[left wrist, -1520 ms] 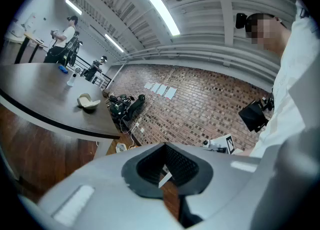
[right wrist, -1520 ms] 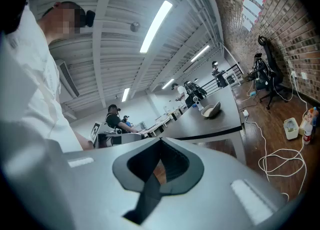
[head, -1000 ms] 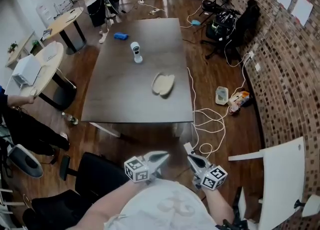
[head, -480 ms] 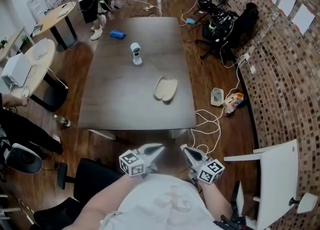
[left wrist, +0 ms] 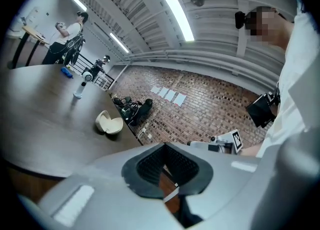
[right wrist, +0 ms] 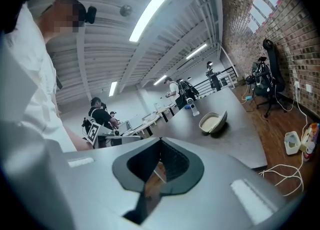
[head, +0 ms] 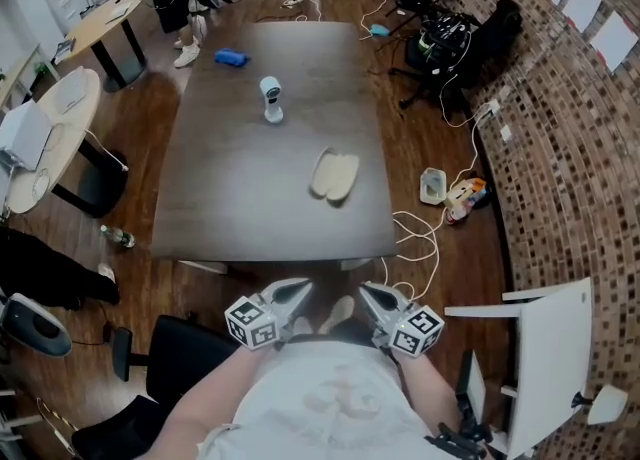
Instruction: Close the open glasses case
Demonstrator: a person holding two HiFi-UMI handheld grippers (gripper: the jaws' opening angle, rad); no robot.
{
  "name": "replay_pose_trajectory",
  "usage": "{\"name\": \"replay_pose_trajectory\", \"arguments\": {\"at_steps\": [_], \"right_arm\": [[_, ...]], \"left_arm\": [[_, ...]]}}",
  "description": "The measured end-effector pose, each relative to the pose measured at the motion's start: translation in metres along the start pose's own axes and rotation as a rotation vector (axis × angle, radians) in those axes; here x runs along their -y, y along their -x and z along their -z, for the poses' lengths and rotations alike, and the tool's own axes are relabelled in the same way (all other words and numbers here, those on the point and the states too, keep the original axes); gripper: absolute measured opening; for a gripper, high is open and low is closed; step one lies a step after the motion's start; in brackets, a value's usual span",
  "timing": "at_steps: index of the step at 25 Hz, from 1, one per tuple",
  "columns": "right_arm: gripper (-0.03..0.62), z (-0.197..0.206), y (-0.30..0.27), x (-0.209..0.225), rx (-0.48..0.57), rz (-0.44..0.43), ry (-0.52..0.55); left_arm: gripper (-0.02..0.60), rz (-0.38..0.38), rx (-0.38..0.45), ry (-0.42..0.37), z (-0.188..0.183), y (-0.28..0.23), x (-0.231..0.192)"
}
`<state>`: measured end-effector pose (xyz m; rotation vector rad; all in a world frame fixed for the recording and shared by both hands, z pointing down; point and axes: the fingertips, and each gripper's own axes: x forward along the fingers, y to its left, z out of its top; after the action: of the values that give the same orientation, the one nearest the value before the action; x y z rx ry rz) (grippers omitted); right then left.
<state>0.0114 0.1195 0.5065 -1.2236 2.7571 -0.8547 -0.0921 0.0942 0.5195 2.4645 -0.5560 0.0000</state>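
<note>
The open glasses case [head: 333, 174] lies on the dark table [head: 250, 218], right of its middle, a cream-white shell with both halves spread apart. It also shows in the left gripper view as the case [left wrist: 109, 122] and in the right gripper view as the case [right wrist: 212, 122]. My left gripper [head: 300, 289] and right gripper [head: 368, 291] hover side by side close to my body, short of the table's near edge and well apart from the case. Both are shut with nothing held. Seen from each gripper's own view, the left gripper [left wrist: 165, 144] and the right gripper [right wrist: 160, 139] have their tips meeting.
A small white device [head: 271, 100] and a blue object [head: 230, 57] stand at the table's far end. White cables [head: 420, 238] trail on the floor at the right. A white chair [head: 545, 348] stands right of me, a black chair [head: 170, 373] on my left. A person stands at the far end.
Both grippers have moved forward toward the table's near edge, staying shut and side by side. The case has not moved on the table.
</note>
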Motion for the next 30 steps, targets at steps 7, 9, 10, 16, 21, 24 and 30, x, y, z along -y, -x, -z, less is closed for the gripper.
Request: {"name": "replay_pose_trajectory", "arguments": {"at_steps": [7,9,10,16,21,24,30], "right_arm": [[0.008,-0.002,-0.035,0.03,-0.019,-0.063,-0.047],[0.008,-0.012,-0.05,0.039,-0.02,-0.088,-0.039],[0.009,-0.018,-0.057,0.043,-0.018,-0.099,-0.034],[0.008,-0.054,-0.087,0.08,-0.005,-0.143,-0.022],[0.008,-0.075,-0.104,0.091,0.0,-0.136,-0.044],[0.008,-0.09,-0.125,0.102,-0.012,-0.174,-0.03],[0.008,-0.1,-0.131,0.129,-0.048,-0.236,-0.018]], "left_arm": [[0.006,-0.053,-0.024,-0.011,-0.009,-0.016,-0.031],[0.006,-0.066,-0.031,-0.02,-0.018,-0.023,-0.043],[0.006,-0.071,-0.037,-0.026,-0.024,-0.028,-0.048],[0.006,-0.065,-0.076,-0.092,-0.053,-0.081,-0.072],[0.006,-0.043,-0.128,-0.146,-0.075,-0.091,-0.08],[0.006,-0.1,-0.101,-0.143,-0.093,-0.09,-0.104],[0.006,-0.164,-0.119,-0.129,-0.093,-0.116,-0.118]]}}
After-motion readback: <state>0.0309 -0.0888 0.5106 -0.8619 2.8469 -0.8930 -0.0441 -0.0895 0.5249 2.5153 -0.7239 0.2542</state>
